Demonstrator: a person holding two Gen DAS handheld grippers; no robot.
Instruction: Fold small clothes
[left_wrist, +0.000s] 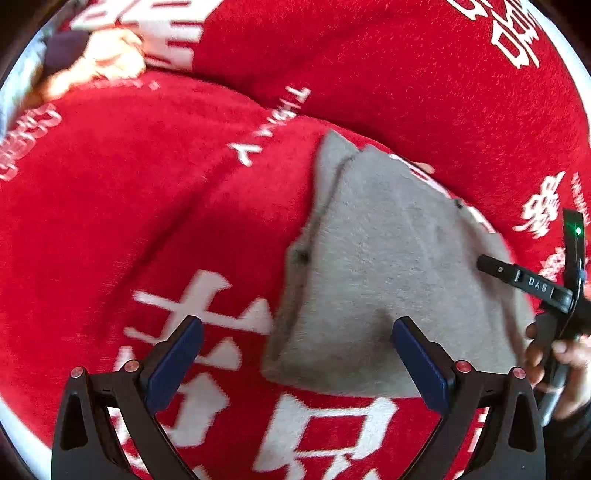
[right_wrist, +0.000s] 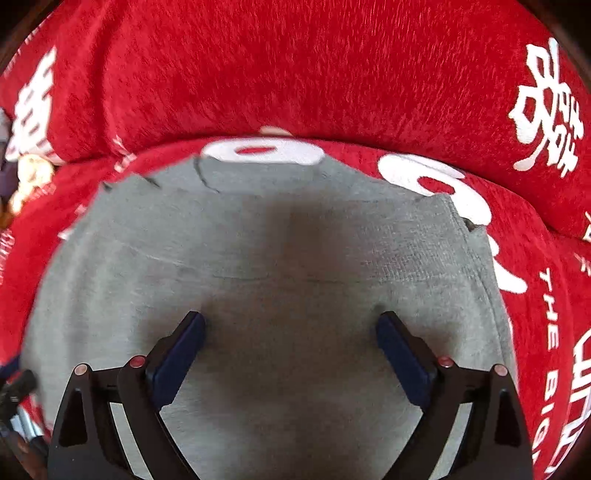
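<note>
A grey garment (left_wrist: 388, 266) lies folded flat on a red blanket (left_wrist: 147, 206) printed with white characters and letters. From the left wrist view the garment shows as a tapered slab, with a layered edge along its left side and a small dark mark near that edge. From the right wrist view it fills the lower middle of the picture, a faint crease running across it and a shadow darkening its centre.

The right claw (right_wrist: 290, 325) hangs over the garment, spread wide, its blue pads apart with only cloth below them and nothing pinched. The left claw (left_wrist: 297, 332) is also spread wide: one pad stands over the blanket just left of the garment, the other over the garment's near corner, and it grips nothing.

At the garment's right edge, in the left wrist view, a hand (left_wrist: 565, 365) holds the black handle of the other tool, a green light glowing on it. Beyond the garment the blanket rises in a thick fold.
</note>
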